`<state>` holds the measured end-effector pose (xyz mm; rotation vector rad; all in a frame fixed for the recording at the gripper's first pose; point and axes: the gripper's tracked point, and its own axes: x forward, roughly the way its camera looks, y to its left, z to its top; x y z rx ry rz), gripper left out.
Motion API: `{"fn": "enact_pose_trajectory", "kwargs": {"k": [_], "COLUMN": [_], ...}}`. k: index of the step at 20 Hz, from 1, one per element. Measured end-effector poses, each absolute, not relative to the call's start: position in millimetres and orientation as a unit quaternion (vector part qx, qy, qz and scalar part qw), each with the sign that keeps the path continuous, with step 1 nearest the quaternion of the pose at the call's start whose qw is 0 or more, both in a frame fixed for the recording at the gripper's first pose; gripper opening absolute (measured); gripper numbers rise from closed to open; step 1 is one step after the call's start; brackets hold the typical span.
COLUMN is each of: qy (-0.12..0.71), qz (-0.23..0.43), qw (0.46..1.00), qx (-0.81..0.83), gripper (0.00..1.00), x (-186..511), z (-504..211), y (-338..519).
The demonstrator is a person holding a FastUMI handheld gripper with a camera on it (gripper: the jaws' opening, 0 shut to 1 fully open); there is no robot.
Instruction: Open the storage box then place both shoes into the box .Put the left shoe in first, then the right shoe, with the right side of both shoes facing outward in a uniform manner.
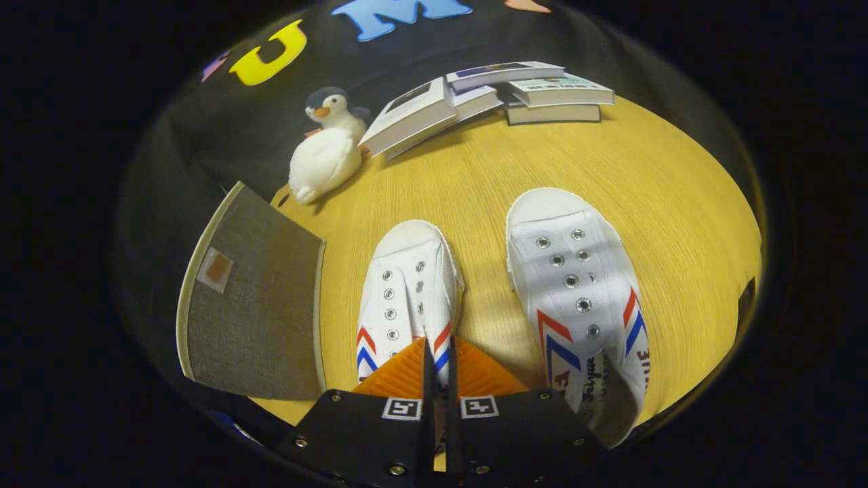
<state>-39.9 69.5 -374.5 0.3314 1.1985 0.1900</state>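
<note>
- Where the wooden table meets its near-left corner, the storage box stands beside the shoes, its grey fabric lid standing tilted up with a small tab on it; I judge the box already opened, though its inside is hidden behind the lid.
- Behind the box sits a penguin plush, well apart from the shoes and seemingly just clutter.
- Next comes the left-hand shoe, lying flat on its sole, long axis running straight away from the gripper, toe pointing toward the far side of the table.
- Over this shoe's heel end hovers the gripper, its fingers brought almost together with only a thin slit between them; whether they pinch the shoe's rim or tongue there I cannot tell.
- That position suggests this shoe is the one being picked first.
- Further right lies the right-hand shoe, parallel to the first and apart from it, toe also pointing away, untouched.
- At the far edge, a spread of books lies stacked and fanned, clear of the work.
</note>
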Motion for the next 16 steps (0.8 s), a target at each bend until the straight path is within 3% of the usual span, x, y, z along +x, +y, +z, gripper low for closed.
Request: {"fn": "enact_pose_trajectory", "kwargs": {"k": [2, 4, 16], "qy": [0.555, 0.558, 0.522], "qz": [0.077, 0.077, 0.103], "qw": [0.813, 0.810, 0.811], "qx": [0.159, 0.161, 0.245], "gripper": [0.07, 0.00, 0.00], "x": [-39, -45, -24], "z": [-364, -364, -283], "y": [68, 76, 102]}}
